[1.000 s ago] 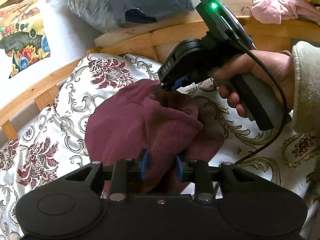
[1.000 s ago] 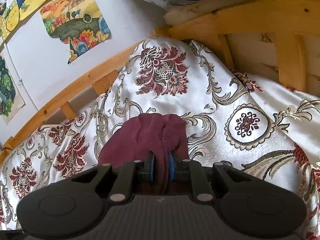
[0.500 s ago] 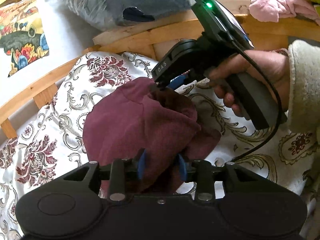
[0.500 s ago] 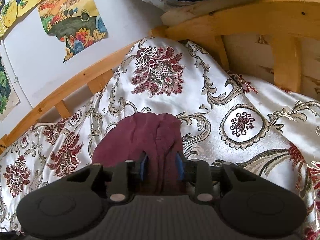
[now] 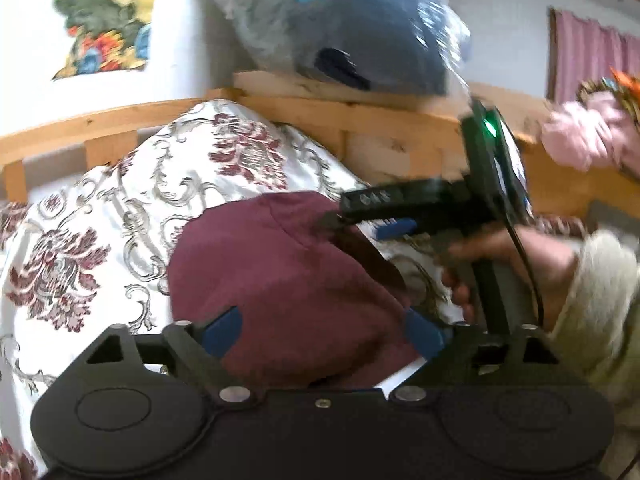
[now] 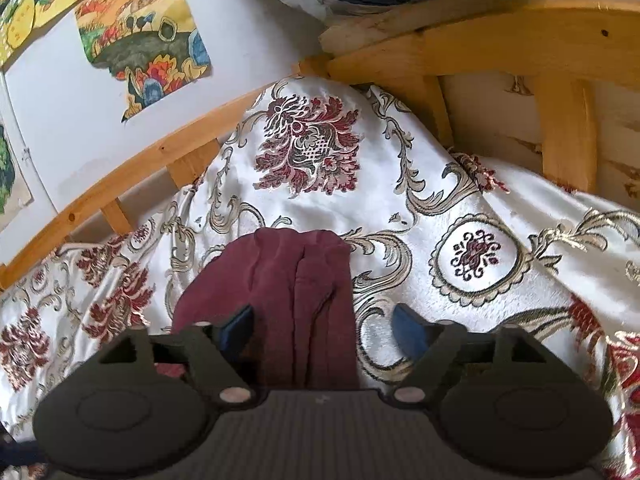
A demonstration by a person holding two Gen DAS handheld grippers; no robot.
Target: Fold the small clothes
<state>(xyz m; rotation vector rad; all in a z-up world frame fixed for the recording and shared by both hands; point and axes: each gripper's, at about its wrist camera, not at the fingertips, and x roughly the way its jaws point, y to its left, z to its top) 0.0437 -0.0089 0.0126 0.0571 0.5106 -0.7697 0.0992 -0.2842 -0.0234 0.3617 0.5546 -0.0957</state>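
Note:
A maroon garment [image 5: 280, 280] lies folded in a heap on the white floral bedspread [image 5: 100, 220]. My left gripper [image 5: 322, 330] is open, its blue pads wide apart on either side of the near part of the garment. My right gripper [image 6: 324, 330] is open too, with the garment [image 6: 296, 280] lying between its blue pads; the right one stands over bare bedspread [image 6: 400, 168]. In the left wrist view the right gripper [image 5: 360, 224] hovers at the garment's far right edge, held by a hand.
A wooden bed rail [image 5: 360, 120] runs behind the bedspread, with a plastic-wrapped blue bundle [image 5: 352, 28] on top. Pink clothes [image 5: 584, 136] lie at the far right. Colourful pictures [image 6: 140, 40] hang on the white wall.
Both grippers have opened and let go of the maroon garment, which now rests on the bedspread. The left view has shifted and blurred with motion.

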